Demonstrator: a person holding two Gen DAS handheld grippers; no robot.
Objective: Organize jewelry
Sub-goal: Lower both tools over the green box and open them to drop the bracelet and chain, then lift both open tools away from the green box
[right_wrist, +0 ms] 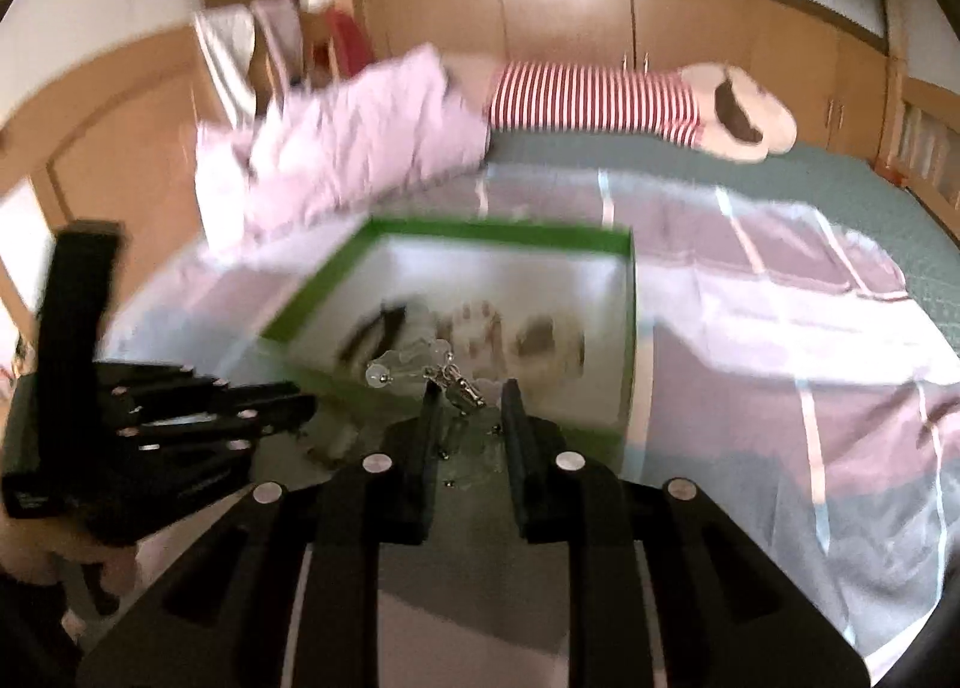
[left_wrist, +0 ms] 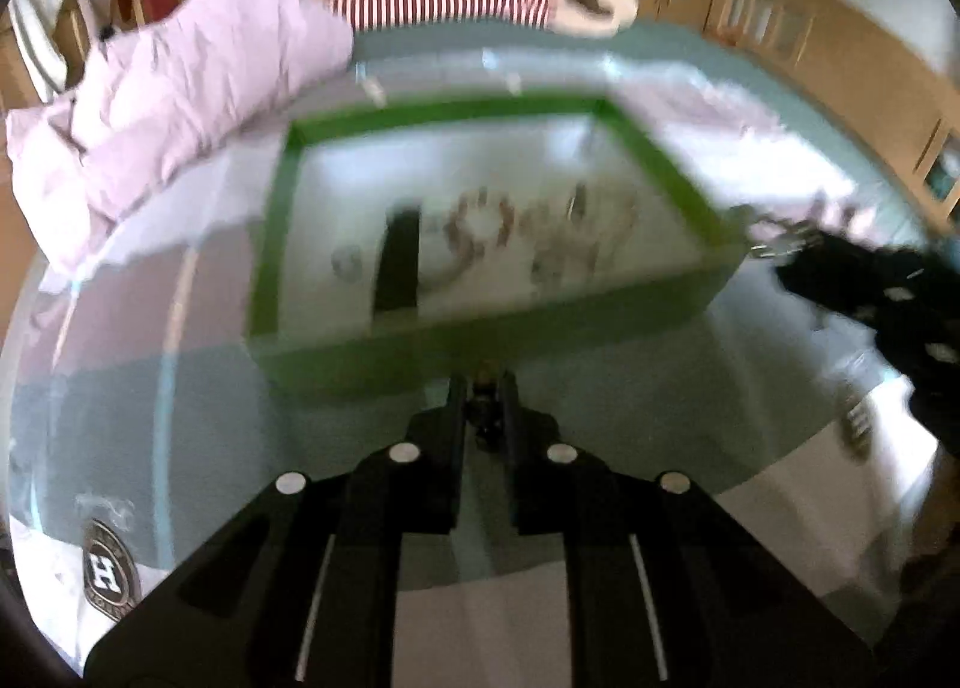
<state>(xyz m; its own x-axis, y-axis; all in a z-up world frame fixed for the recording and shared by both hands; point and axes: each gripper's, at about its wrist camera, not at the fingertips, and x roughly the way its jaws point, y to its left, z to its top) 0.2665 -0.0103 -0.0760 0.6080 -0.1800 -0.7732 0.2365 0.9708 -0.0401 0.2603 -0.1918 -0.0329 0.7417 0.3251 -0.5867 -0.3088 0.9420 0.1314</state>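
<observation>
The clear-bead bracelet with its metal clasp, light, limp and slippery, hangs at 12 o'clock, seemingly pinched by the right hand-held gripper, above the green box. The left hand-held gripper is nearly together, clamping something small and dark.

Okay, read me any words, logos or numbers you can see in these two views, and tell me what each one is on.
"H": large white letter in the middle of an oval badge at the lower left of the left wrist view.
Small lettering around the badge's rim: too blurred to read.
Green box, bedding and both grippers: no readable text.
</observation>
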